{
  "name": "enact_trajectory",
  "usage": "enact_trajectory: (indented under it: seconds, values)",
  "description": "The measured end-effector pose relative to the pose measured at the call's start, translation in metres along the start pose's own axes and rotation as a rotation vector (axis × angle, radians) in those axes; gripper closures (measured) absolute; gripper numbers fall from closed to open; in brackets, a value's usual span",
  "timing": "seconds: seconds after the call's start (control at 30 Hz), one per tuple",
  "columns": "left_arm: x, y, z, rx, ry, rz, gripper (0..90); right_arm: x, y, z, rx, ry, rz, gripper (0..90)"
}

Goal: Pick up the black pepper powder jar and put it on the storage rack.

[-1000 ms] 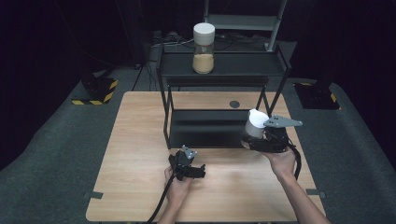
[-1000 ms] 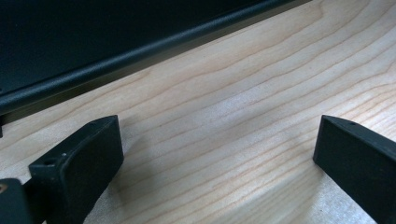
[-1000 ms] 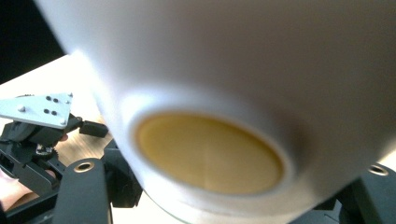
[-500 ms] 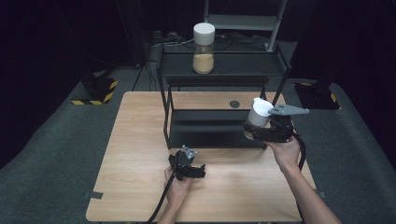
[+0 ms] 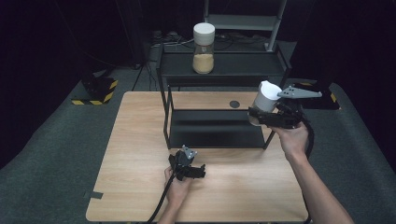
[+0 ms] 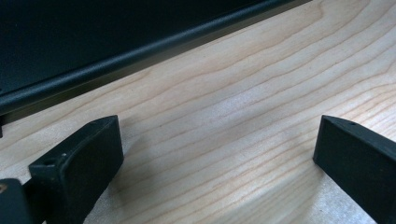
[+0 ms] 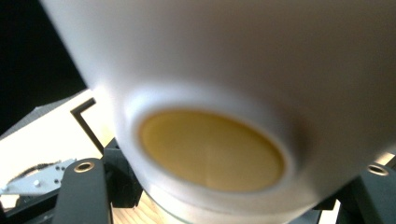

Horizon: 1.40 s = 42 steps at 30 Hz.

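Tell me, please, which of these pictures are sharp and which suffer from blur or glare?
High view: evenly lit table, dark surroundings, sharp. Left gripper view: crisp wood grain, soft shadows beside the left tool. Right gripper view: the white-lidded jar sits too close, blurred, and the wood behind is overexposed.

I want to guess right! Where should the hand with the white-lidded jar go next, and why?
Probably a little higher, toward the top shelf. The right gripper is shut on the jar, tilted in the air beside the rack, and a matching jar already stands up there. The left gripper rests open on the table.
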<state>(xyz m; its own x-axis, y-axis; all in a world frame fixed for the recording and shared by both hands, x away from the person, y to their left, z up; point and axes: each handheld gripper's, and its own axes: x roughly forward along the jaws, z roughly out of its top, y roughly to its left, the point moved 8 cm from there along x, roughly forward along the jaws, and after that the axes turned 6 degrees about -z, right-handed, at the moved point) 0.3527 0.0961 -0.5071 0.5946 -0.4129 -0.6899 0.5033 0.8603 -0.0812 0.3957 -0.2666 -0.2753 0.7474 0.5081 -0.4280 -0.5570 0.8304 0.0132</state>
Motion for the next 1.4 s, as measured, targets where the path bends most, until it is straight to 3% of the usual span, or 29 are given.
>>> enact_trajectory:
  seconds: [0.33, 0.83, 1.2, 1.4]
  values:
    - [0.0, 0.0, 0.0, 0.001, 0.0, 0.001, 1.4, -0.005, -0.001, 0.033, -0.003, -0.012, -0.005, 30.6]
    - [0.0, 0.0, 0.0, 0.001, 0.001, 0.001, 1.4, -0.001, 0.008, 0.085, -0.021, -0.016, -0.03, 30.6]
    - [0.0, 0.0, 0.0, 0.0, 0.0, 0.0, 1.3, 0.017, 0.013, 0.121, -0.01, -0.014, -0.076, 30.6]
    - [0.0, 0.0, 0.0, -0.001, -0.001, 0.0, 1.3, 0.033, 0.018, 0.145, 0.001, 0.004, -0.136, 30.6]
